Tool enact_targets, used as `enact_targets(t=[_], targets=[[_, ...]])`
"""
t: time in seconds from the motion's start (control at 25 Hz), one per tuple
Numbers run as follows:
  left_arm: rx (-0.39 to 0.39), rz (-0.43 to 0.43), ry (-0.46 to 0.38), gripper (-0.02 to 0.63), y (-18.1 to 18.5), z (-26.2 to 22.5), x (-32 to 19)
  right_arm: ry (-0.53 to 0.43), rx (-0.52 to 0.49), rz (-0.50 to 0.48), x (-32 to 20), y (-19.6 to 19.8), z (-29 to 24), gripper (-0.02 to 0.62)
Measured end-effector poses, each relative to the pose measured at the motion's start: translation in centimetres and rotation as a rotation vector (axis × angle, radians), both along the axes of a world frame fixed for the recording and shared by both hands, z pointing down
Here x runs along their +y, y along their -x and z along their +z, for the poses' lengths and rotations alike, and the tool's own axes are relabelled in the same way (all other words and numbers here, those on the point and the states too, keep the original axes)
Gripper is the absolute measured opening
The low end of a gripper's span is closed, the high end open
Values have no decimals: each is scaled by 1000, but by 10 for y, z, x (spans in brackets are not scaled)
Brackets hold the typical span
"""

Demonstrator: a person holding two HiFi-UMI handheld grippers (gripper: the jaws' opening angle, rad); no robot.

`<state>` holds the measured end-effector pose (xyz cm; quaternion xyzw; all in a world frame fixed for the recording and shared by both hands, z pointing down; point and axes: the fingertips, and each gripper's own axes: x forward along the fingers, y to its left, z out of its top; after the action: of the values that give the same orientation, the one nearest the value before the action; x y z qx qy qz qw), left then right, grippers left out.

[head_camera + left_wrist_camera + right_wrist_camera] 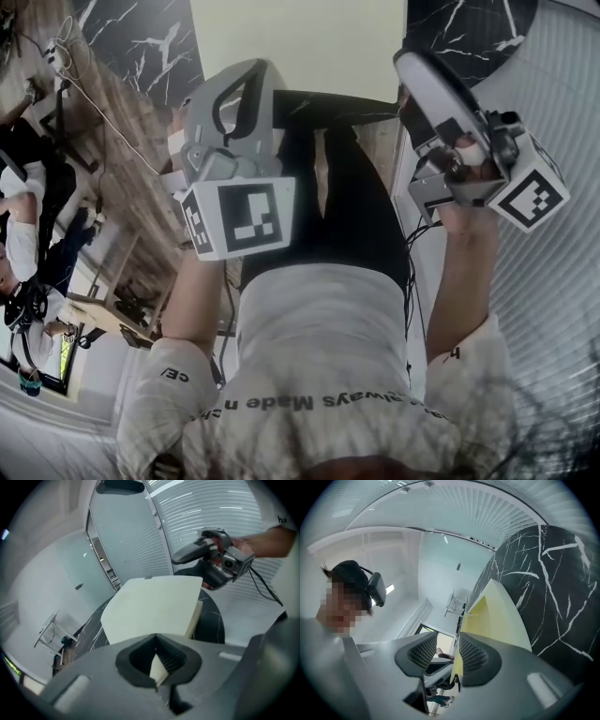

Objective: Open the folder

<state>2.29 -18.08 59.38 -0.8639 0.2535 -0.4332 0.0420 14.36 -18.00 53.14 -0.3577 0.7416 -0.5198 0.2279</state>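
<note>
The left gripper (157, 667) is clamped on a corner of the folder (150, 611), while the right gripper (443, 656) has its jaws apart.

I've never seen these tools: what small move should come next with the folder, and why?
Probably close the right tongs on the cover. Its edge stands between them, against one side, with a gap on the other, while the left tongs clamp a corner of the folder. Without that pinch the cover likely can't be swung open.
</note>
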Motion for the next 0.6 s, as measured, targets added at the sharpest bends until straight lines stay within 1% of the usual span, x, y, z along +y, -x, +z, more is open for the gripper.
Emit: enact_targets(t=[0.24, 0.48, 0.6], targets=[[12, 0, 1, 2, 4, -25, 15, -40, -15, -46, -5, 20, -25, 147], [44, 1, 1, 2, 8, -61, 31, -76, -26, -93, -12, 44, -51, 147], [68, 17, -24, 2, 7, -79, 40, -92, -28, -119, -18, 59, -64, 147]])
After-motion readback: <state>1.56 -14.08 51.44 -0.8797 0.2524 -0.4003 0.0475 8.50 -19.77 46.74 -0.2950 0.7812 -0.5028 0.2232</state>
